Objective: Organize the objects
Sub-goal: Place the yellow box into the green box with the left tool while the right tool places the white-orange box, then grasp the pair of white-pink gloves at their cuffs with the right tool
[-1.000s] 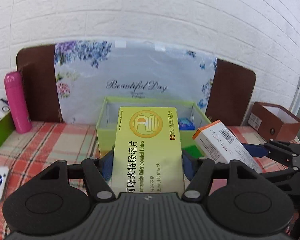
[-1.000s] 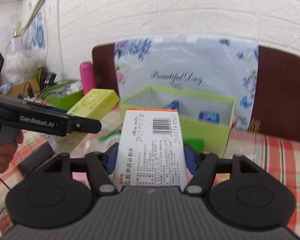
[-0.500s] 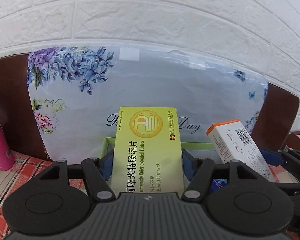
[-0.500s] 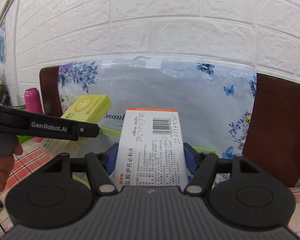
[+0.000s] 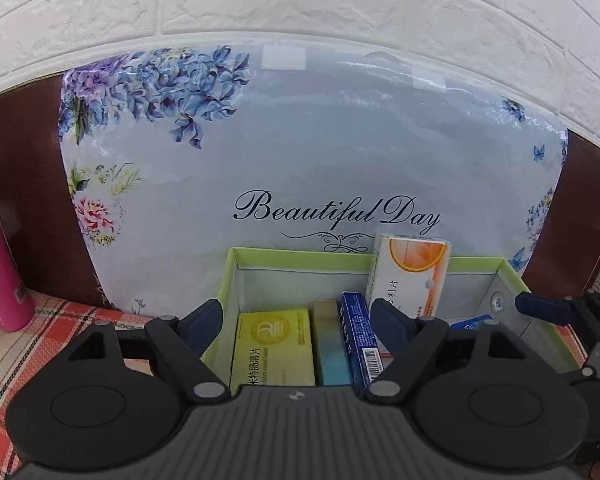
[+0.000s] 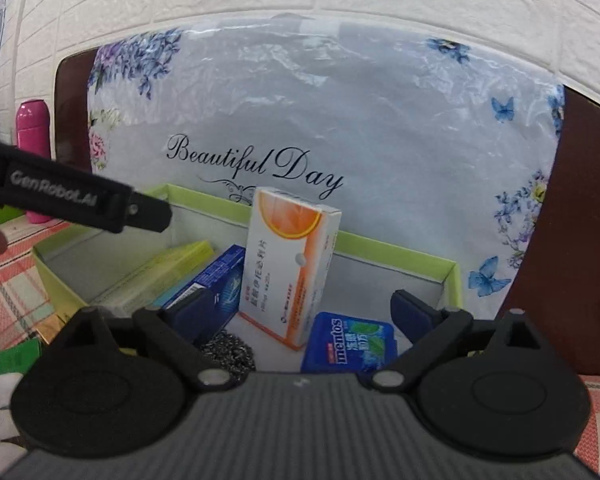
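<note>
Green box holds both packs: the yellow pack lies flat at its left, the orange-and-white pack stands tilted, seemingly leaning on the blue carton. Left gripper and right gripper both gape, holding nothing.

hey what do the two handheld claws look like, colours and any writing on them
Both claws, left and right, are matte black, with ribbed grey bodies, round discs, triangular-cutout linkages, silver pivot pins and dark blue finger pads. The left one's side reads "GenRobot.AI" in white.
</note>
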Tool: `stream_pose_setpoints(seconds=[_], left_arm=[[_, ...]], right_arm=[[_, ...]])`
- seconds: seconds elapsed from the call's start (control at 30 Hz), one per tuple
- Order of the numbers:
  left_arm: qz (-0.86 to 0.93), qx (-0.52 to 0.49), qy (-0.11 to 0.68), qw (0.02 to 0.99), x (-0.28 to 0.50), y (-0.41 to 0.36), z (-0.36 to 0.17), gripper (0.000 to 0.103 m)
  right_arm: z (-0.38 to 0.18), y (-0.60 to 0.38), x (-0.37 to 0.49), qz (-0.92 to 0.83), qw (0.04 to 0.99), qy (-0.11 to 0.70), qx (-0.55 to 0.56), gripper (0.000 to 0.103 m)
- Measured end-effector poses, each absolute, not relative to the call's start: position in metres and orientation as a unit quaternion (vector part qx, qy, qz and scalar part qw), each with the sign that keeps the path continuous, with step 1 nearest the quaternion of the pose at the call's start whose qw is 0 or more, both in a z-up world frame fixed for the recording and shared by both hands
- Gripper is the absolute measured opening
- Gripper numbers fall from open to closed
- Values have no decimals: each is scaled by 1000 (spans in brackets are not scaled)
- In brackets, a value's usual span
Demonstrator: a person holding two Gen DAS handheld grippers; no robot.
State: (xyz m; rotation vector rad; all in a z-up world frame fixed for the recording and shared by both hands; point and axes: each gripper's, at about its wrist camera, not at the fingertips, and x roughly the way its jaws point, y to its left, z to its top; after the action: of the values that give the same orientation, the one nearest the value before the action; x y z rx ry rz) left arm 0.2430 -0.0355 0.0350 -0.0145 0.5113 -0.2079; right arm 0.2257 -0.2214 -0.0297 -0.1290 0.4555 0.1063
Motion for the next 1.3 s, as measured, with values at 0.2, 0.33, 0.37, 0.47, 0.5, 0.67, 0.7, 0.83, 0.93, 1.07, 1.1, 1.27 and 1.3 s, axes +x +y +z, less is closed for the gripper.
stream_pose_setpoints(seconds=[0.2, 0.33, 0.37, 0.47, 0.5, 0.67, 0.7, 0.83, 0.93, 1.07, 1.1, 1.27, 1.3], left_arm=[[-97, -15, 247, 964, 208, -38, 63, 84], [-82, -10, 264, 961, 181, -43, 73, 84], [-83, -10, 264, 961, 172, -45, 74, 84], [-95, -15, 261, 960, 146, -49, 75, 84], [-96, -16, 262, 960, 137, -50, 73, 84], [-94, -11, 274, 957, 100, -57, 60, 84], [-93, -10, 281, 955, 96, -58, 56, 84], [-83, 8, 304, 949, 83, -63, 38, 84], [-76, 0, 322, 944, 76, -62, 26, 84], [-69, -5, 347, 935, 71, -59, 10, 84], [-66, -4, 353, 933, 70, -58, 6, 84], [-68, -17, 364, 929, 59, -41, -13, 84], [-70, -17, 365, 928, 56, -37, -17, 84]], right_arm=[[3, -235, 196, 40, 981, 185, -45, 100], [23, -243, 167, 33, 987, 158, -24, 102], [27, -246, 159, 32, 987, 154, -17, 102], [32, -251, 130, 30, 989, 145, -5, 103], [33, -251, 121, 28, 989, 143, -3, 103], [30, -253, 74, 18, 991, 133, -8, 103], [29, -253, 66, 17, 991, 132, -8, 103], [17, -254, 38, 16, 990, 141, -7, 103], [8, -255, 23, 12, 989, 150, -2, 103], [-7, -260, 10, 13, 985, 169, 19, 103], [-11, -261, 7, 13, 984, 174, 23, 103], [-35, -260, 2, 11, 980, 197, 19, 103], [-40, -259, 3, 12, 979, 205, 15, 103]])
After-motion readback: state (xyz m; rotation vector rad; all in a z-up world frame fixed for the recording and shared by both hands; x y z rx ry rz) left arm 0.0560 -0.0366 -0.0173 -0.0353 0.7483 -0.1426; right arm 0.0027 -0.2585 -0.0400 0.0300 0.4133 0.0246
